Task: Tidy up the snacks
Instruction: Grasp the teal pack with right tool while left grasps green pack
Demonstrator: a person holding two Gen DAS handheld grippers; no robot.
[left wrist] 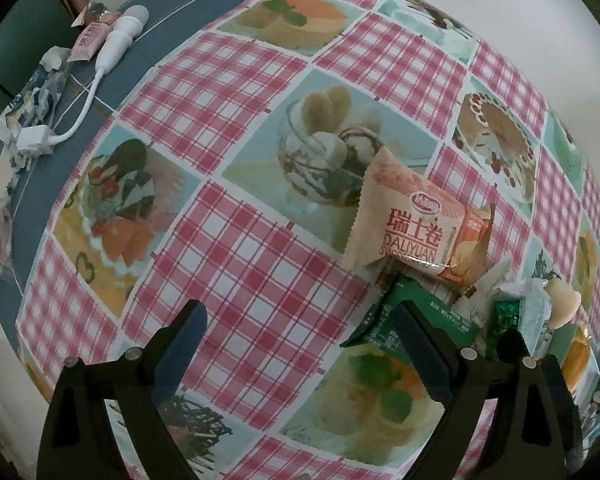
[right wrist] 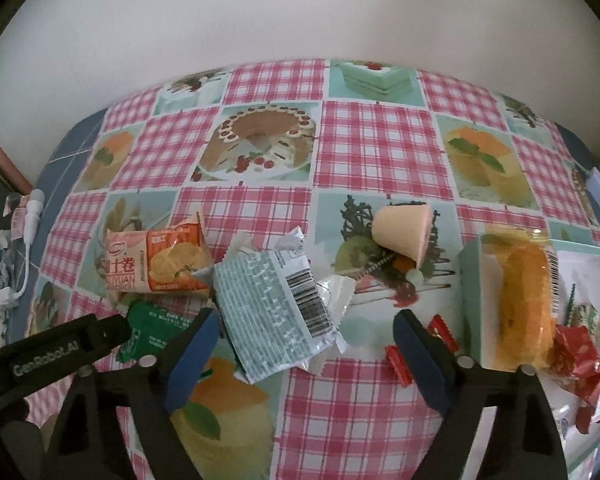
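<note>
An orange Swiss-roll packet lies on the checked tablecloth. A green packet lies just below it, by my left gripper's right finger. A pale teal packet with a barcode lies between my right gripper's fingers. A peach jelly cup lies on its side. A white tray at the right holds a yellow cake roll and red sweets. A red sweet lies by the right finger. My left gripper and right gripper are both open and empty.
A white cable with plug and crumpled wrappers lie on the blue table edge at the far left. The wall runs behind the table. The left gripper's body shows at the lower left of the right wrist view.
</note>
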